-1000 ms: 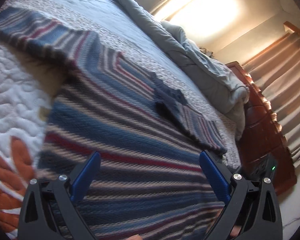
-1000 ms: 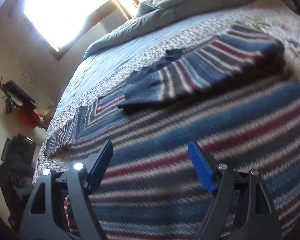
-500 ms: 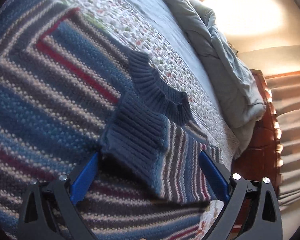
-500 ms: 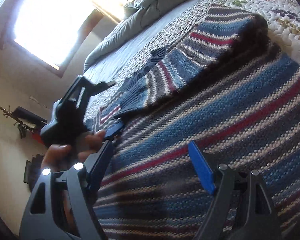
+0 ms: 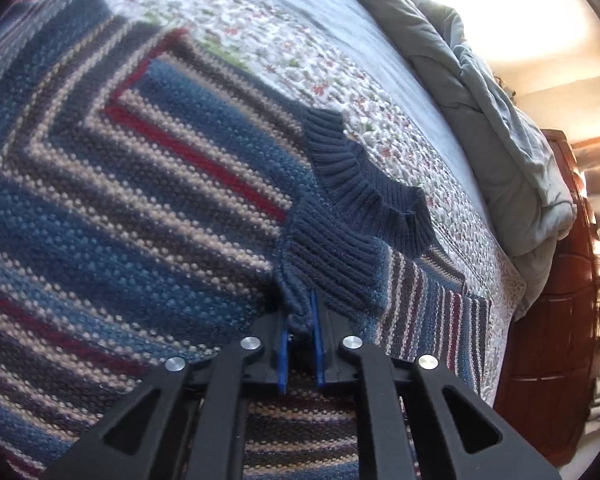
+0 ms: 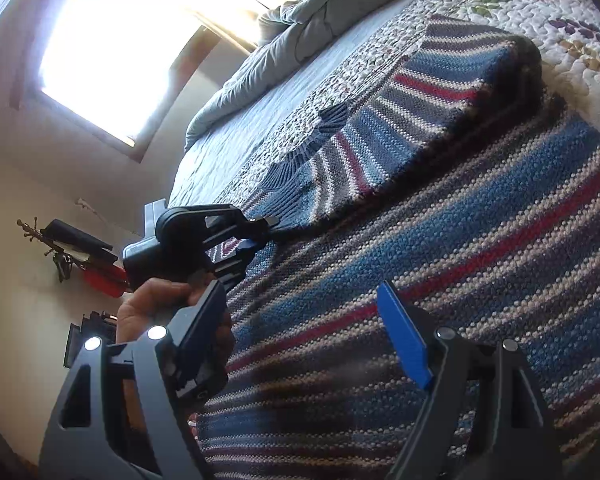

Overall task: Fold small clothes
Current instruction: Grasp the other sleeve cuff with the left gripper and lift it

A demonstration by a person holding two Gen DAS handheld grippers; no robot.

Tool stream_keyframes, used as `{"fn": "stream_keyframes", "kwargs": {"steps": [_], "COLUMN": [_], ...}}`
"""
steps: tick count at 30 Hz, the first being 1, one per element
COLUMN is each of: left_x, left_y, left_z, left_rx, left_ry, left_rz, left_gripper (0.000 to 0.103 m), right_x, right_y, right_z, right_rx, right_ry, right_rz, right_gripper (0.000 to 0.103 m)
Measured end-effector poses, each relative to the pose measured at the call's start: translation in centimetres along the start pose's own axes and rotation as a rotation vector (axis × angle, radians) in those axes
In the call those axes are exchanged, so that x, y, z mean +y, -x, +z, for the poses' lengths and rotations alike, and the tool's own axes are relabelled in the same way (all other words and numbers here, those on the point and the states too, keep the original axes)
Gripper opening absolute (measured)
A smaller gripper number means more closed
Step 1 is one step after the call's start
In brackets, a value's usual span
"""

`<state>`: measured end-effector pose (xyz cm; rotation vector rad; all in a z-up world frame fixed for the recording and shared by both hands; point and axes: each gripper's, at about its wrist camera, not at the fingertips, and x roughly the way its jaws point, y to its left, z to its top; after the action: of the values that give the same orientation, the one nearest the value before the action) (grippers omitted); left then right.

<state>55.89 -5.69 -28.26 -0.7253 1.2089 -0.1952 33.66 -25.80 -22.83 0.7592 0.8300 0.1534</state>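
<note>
A knitted sweater (image 5: 140,200) with blue, red and cream stripes lies flat on the quilted bed (image 5: 300,52). One sleeve is folded across its body, and that sleeve's ribbed navy cuff (image 5: 332,264) sits just below the navy collar (image 5: 364,184). My left gripper (image 5: 300,316) is shut on the cuff's edge, knit bunched between the blue pads. The right wrist view shows the left gripper (image 6: 266,226), held by a hand (image 6: 152,300), pinching that cuff. My right gripper (image 6: 300,286) hovers open over the sweater's body (image 6: 460,260), nothing between its fingers.
A crumpled grey duvet (image 5: 480,100) lies along the far side of the bed. Wooden furniture (image 5: 552,320) stands beyond the bed's edge. A bright window (image 6: 120,40) and a rack with a red item (image 6: 100,280) are at the wall on the left.
My left gripper swept across the sweater to the folded sleeve's cuff and closed on it. The right gripper stayed open and rolled slightly over the sweater's body.
</note>
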Motion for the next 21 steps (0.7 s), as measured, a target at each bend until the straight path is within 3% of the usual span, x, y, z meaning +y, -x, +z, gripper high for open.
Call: {"fn": "stream_keyframes", "kwargs": {"steps": [10, 15, 21], "left_x": [-3.8, -1.6, 3.4], "left_y": [5.1, 7.2, 6.3], "left_z": [1.3, 3.4, 3.6], "left_rx": [-0.111, -0.133, -0.101], "left_ry": [-0.188, -0.174, -0.096], "left_rz": [-0.055, -0.056, -0.030], "left_gripper": [0.008, 0.008, 0.008], "right_x": [0.3, 0.4, 0.5], "right_y": [-0.8, -1.0, -1.3], "right_z": [-0.4, -0.4, -0.6], "right_rx": [0.023, 0.025, 0.028], "right_ry": [0.017, 0.022, 0.026], "right_rz": [-0.004, -0.006, -0.010], "right_gripper": [0.078, 0.078, 0.078]}}
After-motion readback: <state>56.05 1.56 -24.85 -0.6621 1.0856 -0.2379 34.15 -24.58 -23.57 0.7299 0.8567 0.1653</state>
